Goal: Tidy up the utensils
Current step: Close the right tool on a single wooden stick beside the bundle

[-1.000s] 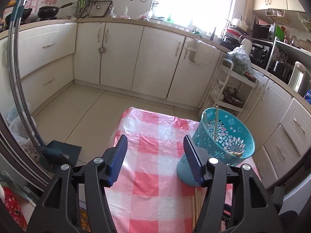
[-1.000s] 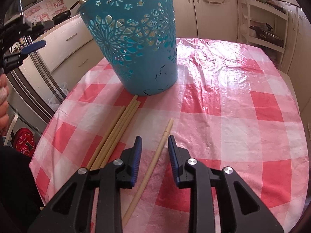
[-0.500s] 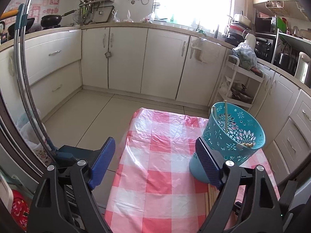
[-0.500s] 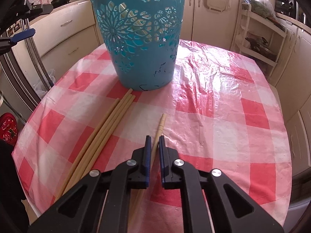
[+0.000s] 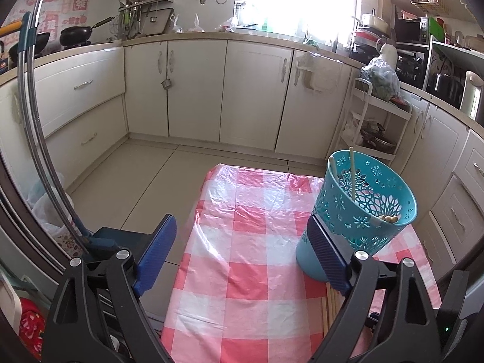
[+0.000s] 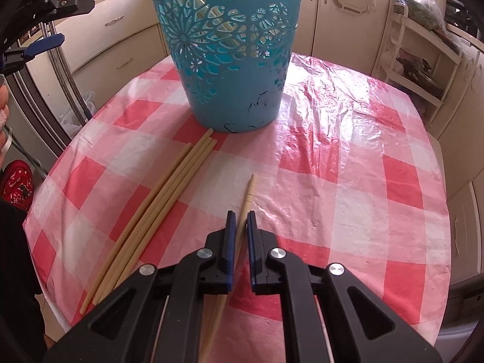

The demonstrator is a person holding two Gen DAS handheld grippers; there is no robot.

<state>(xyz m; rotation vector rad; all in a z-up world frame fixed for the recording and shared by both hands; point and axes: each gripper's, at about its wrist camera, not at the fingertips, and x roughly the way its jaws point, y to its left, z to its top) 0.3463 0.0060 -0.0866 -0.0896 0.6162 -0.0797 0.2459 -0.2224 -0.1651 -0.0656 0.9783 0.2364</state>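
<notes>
A teal perforated basket (image 6: 230, 51) stands on the red-and-white checked table (image 6: 348, 181). My right gripper (image 6: 240, 220) is shut on a single wooden chopstick (image 6: 248, 193) that points toward the basket. Several more chopsticks (image 6: 169, 193) lie in a bundle to its left. In the left wrist view the basket (image 5: 360, 211) holds a couple of upright chopsticks (image 5: 351, 172). My left gripper (image 5: 242, 248) is open and empty, held above the table's left side, its right finger near the basket.
Cream kitchen cabinets (image 5: 196, 90) ring the room. A white shelf trolley (image 5: 375, 121) stands behind the table. A dustpan with a long handle (image 5: 99, 239) leans at the left, beside the table edge. The far table edge drops to tiled floor (image 5: 145, 175).
My right gripper closed around the single chopstick and moved closer to the basket. My left gripper opened wider and drew back, higher above the table.
</notes>
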